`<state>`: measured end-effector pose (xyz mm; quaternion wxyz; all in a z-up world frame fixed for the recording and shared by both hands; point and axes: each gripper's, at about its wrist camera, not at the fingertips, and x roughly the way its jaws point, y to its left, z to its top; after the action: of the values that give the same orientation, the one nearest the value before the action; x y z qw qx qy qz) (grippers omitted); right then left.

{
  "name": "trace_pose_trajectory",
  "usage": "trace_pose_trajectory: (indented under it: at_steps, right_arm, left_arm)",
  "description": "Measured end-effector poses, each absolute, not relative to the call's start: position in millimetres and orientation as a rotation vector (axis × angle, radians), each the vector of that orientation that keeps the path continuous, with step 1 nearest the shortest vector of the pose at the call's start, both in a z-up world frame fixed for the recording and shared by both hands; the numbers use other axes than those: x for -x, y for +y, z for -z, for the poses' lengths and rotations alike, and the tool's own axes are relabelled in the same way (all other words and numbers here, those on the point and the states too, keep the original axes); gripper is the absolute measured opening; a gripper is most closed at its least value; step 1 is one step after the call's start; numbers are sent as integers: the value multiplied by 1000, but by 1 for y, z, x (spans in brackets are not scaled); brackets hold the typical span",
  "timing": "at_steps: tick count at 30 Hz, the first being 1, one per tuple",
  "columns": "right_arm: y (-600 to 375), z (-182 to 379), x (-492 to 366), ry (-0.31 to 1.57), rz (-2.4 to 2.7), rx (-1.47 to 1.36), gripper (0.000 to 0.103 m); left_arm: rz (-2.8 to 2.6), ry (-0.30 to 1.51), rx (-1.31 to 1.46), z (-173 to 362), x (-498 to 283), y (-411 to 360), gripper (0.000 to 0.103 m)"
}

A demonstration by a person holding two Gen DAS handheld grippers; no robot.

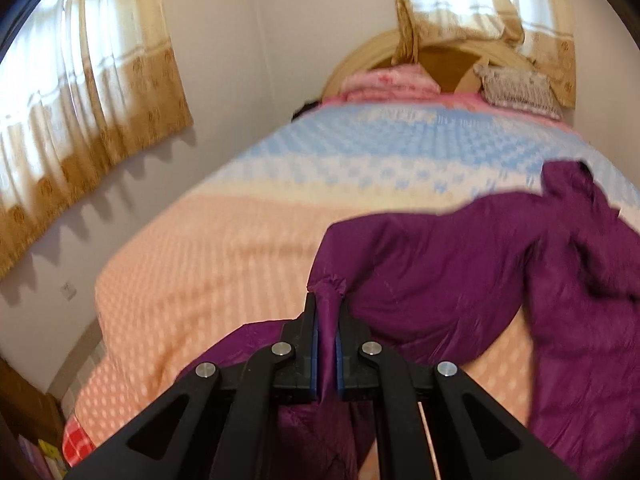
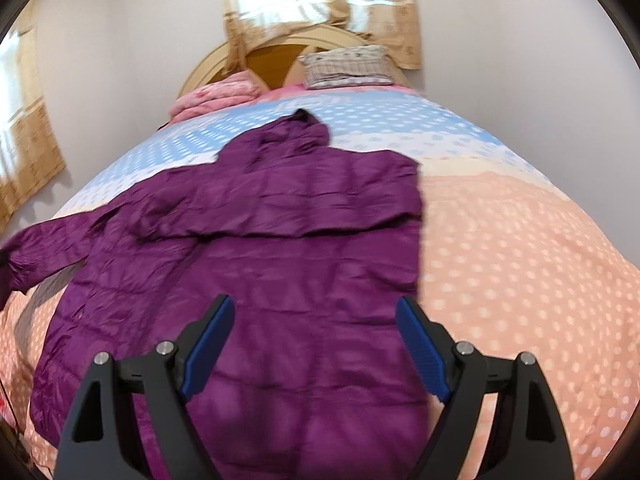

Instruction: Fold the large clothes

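A purple quilted hooded jacket (image 2: 280,248) lies spread on the bed, hood toward the headboard. Its right sleeve is folded across the chest; its left sleeve (image 2: 36,248) stretches out to the left. In the left wrist view my left gripper (image 1: 327,304) is shut on the cuff end of that sleeve (image 1: 420,272), with purple fabric pinched between the blue pads and lifted off the bedspread. My right gripper (image 2: 314,312) hovers over the jacket's lower body, its jaws wide apart with nothing between them.
The bed wears a dotted bedspread (image 2: 520,260), peach near me and blue farther off. A pink folded blanket (image 2: 216,96) and a pillow (image 2: 344,66) lie by the wooden headboard (image 2: 272,52). Curtained windows (image 1: 80,92) line the walls; a narrow floor gap (image 1: 60,360) runs left of the bed.
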<state>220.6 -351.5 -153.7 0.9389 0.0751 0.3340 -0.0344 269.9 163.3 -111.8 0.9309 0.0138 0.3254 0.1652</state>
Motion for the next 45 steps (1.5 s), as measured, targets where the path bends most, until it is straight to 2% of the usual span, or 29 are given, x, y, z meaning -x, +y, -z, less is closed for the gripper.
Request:
trace_pose_trajectory:
  at_steps: [5,9,15,18,19,20,21,22,25,29,33,43,45]
  right_arm:
    - [-382,154,-219,678,139,-175,87]
    - [-401,156,-218,693,216,-158,87]
    - [-427,161,-205,700,244,-204,87]
    - [-437,165,-201,703,255,-223,87]
    - [-439,166,-200,705,260,-230,87]
    - [-441,167,-198,706,266,-233,87]
    - [-442,168,-197,706,270,-232,87]
    - [-442,168,-197,708,269,-230,87]
    - [-442,171,-198,714,257,-230,87]
    - [-434,174,-202,726,241,-229,87]
    - [-413,164,-210,720,180,-212,87]
    - [-332,157,-275,778,-103,-188,87]
    - [-319,163,-289,805,-135,-180,83]
  left_arm:
    - [-234,601,-73,76,-284,116,4]
    - [-113,572,-118,60,-301,49,4]
    - [90,560,-198,68,-320,-78,5]
    - [153,581,-236,81,-327,-134,12]
    - [168,587,-259,87,-329,-154,23]
    - [166,572,-280,89,-327,-166,47]
    - [159,542,-306,89,-324,-178,62]
    - [148,495,-324,87,-317,-187,82]
    - [164,418,-343,79,-310,-200,94]
    - [138,409,-371,78,-310,-189,96]
    - [56,466,-319,87,-321,-144,96]
    - [-160,661,-205,151,-359,-32,96]
    - [-164,686,-181,161,-362,-22,96]
